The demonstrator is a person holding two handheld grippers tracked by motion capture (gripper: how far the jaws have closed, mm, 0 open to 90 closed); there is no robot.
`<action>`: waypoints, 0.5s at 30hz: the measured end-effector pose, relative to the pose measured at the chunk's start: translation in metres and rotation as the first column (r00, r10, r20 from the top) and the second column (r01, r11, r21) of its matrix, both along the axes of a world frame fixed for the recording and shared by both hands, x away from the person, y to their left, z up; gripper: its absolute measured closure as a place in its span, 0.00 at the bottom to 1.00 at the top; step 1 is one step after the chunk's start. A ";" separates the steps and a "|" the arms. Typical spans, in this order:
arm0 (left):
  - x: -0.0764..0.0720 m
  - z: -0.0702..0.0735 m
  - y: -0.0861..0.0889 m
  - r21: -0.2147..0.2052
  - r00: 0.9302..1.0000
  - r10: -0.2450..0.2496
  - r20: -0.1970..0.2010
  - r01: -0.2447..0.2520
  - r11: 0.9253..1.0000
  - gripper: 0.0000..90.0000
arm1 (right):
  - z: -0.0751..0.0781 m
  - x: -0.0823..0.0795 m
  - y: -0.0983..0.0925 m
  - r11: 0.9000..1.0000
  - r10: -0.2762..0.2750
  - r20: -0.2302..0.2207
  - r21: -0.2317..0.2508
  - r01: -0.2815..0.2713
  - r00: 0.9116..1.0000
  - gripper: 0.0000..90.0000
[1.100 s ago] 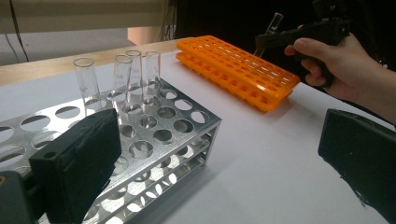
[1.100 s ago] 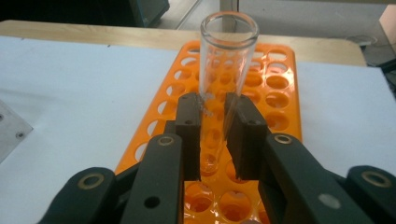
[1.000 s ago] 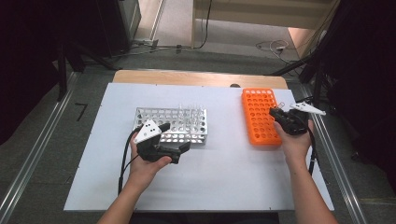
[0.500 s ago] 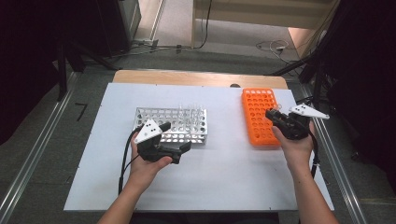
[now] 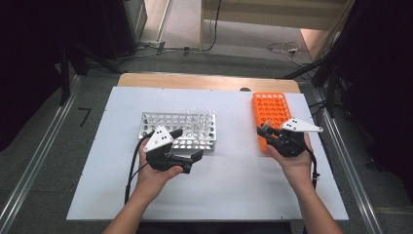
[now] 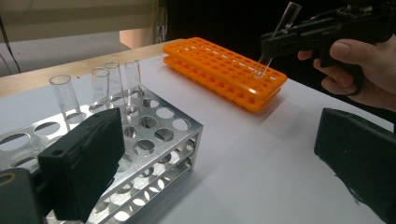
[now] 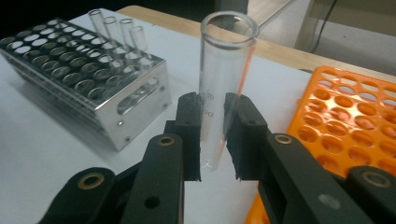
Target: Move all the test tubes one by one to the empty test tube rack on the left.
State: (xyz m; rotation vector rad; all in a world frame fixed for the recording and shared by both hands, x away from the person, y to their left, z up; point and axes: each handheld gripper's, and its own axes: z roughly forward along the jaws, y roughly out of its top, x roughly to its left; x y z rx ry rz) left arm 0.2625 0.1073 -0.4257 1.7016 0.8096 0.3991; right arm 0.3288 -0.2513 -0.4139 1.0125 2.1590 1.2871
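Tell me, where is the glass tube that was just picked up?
The glass tube is clamped in the right gripper, above the orange rack's near end.

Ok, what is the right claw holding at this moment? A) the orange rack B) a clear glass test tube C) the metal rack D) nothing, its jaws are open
B: the right claw is shut on an upright clear test tube, beside the orange rack.

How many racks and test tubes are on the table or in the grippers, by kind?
Metal rack: 1
Orange rack: 1
Test tubes standing in the metal rack: 4
Test tube held by the right gripper: 1
Total: 7
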 end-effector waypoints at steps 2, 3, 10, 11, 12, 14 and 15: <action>0.000 0.000 -0.002 0.006 1.000 -0.003 -0.005 0.003 1.000 0.05 | 0.000 -0.003 0.005 1.000 0.018 -0.001 0.001 -0.018 1.000 0.82; 0.000 0.000 -0.002 0.008 1.000 -0.009 -0.003 0.009 1.000 0.05 | 0.000 -0.005 0.008 1.000 0.029 -0.001 -0.001 -0.029 1.000 0.82; -0.001 0.003 -0.012 0.011 1.000 -0.030 -0.006 0.030 0.999 0.06 | 0.000 -0.017 0.028 0.995 0.099 0.001 -0.017 -0.099 0.995 0.82; -0.002 0.004 -0.013 0.017 0.999 -0.032 -0.002 0.032 0.999 0.08 | 0.000 -0.018 0.031 0.993 0.113 0.001 -0.022 -0.113 0.994 0.82; -0.003 0.005 -0.014 0.020 0.999 -0.035 -0.003 0.035 0.999 0.10 | 0.000 -0.020 0.034 0.992 0.121 0.001 -0.027 -0.121 0.993 0.82; -0.002 0.005 -0.016 0.022 0.999 -0.038 -0.012 0.038 0.999 0.13 | 0.000 -0.022 0.039 0.990 0.138 0.002 -0.035 -0.138 0.990 0.82; -0.003 0.006 -0.017 0.016 0.999 -0.042 -0.015 0.042 0.999 0.14 | 0.000 -0.024 0.042 0.989 0.146 -0.001 -0.037 -0.146 0.989 0.82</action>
